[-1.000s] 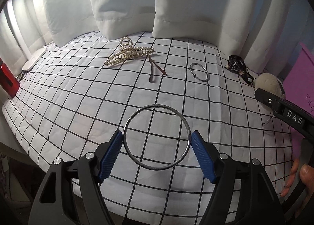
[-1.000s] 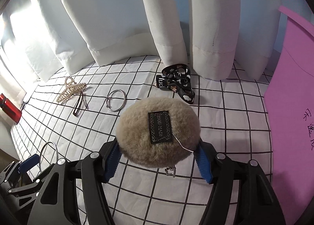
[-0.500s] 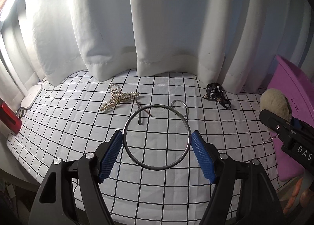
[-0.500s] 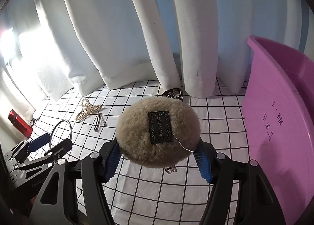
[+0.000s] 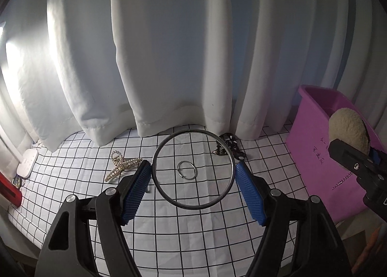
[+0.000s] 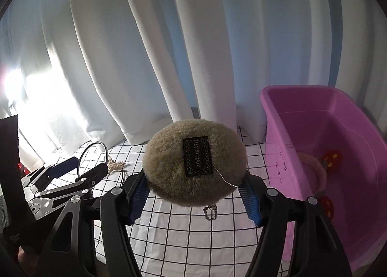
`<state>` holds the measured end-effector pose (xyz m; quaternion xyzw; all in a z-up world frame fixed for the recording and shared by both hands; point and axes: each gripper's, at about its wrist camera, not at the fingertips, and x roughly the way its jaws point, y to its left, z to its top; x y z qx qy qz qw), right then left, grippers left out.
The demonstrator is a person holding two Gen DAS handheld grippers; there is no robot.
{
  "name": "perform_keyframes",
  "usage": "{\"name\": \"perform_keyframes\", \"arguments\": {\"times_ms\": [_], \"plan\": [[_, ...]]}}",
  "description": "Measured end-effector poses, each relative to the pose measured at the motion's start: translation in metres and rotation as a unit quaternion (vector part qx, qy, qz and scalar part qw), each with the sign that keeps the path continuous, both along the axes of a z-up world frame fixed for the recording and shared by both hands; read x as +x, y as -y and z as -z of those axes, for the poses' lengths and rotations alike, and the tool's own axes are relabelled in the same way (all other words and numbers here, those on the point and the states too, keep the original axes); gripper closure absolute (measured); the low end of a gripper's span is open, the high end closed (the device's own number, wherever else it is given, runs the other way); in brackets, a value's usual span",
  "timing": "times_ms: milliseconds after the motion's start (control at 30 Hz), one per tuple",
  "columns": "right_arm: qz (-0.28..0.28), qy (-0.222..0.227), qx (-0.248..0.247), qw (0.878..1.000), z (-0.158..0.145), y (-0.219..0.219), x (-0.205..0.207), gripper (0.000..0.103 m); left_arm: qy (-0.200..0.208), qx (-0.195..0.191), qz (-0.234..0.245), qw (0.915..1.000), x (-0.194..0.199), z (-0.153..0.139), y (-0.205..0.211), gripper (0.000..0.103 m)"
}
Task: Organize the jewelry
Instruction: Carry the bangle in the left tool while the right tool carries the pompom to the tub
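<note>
So both hands are loaded right now. The left gripper [image 5: 193, 180] is clamped on the big metal bangle [image 5: 193, 205], pinched edge-on between the two blue pads [image 5: 135, 192], with the hoop standing open ahead of the jaws. The right gripper [image 6: 193, 192] is squeezed on the fluffy beige puff clip [image 6: 194, 162], which sits between and just above its jaws with a little beaded chain [image 6: 211, 213] dangling under it. The pink bin [image 6: 285, 153] is off to the right of the right jaws, and there are already a few bits lying inside it.

What I'd worry about: that bangle is held at just two thin contact points on a smooth round wire. Any twist of the wrist and I reckon it pivots or pops out and rolls off the checkered cloth [image 5: 193, 240]. Also the left gripper has to cross toward the bin while the right one is parked in that same lane, so the two could knock into each other. The dangling chain looks like it could snag on the bin rim on the way in. The puff is squishy, so the grip may be looser than it looks.

Still out beyond the left jaws on the cloth: small ring [image 5: 186, 170], gold claw clip [image 5: 122, 167], and a black spotted bow [image 5: 228, 147].
</note>
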<state>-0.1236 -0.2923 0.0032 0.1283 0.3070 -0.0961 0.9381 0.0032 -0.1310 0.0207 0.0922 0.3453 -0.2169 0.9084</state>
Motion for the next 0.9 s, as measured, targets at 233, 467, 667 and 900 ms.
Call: {"name": "perform_keyframes", "arguments": {"times_ms": [233,467,667,900], "plan": [[0.061,0.021,-0.013,0.998,-0.022,0.035,-0.040,0.039,0.014,-0.015,0.058,0.9981,-0.010,-0.022,0.042,0.033],[0.141,0.028,-0.020,0.989,-0.033,0.088,-0.090,0.039,0.012,-0.029,0.128,0.9913,-0.028,-0.035,0.102,0.033],[0.193,0.029,-0.014,0.981,-0.031,0.132,-0.126,0.039,0.012,-0.031,0.183,0.9826,-0.052,-0.042,0.159,0.033],[0.216,0.021,0.007,0.976,-0.019,0.174,-0.141,0.039,0.012,-0.019,0.225,0.9741,-0.070,-0.041,0.226,0.033]]}}
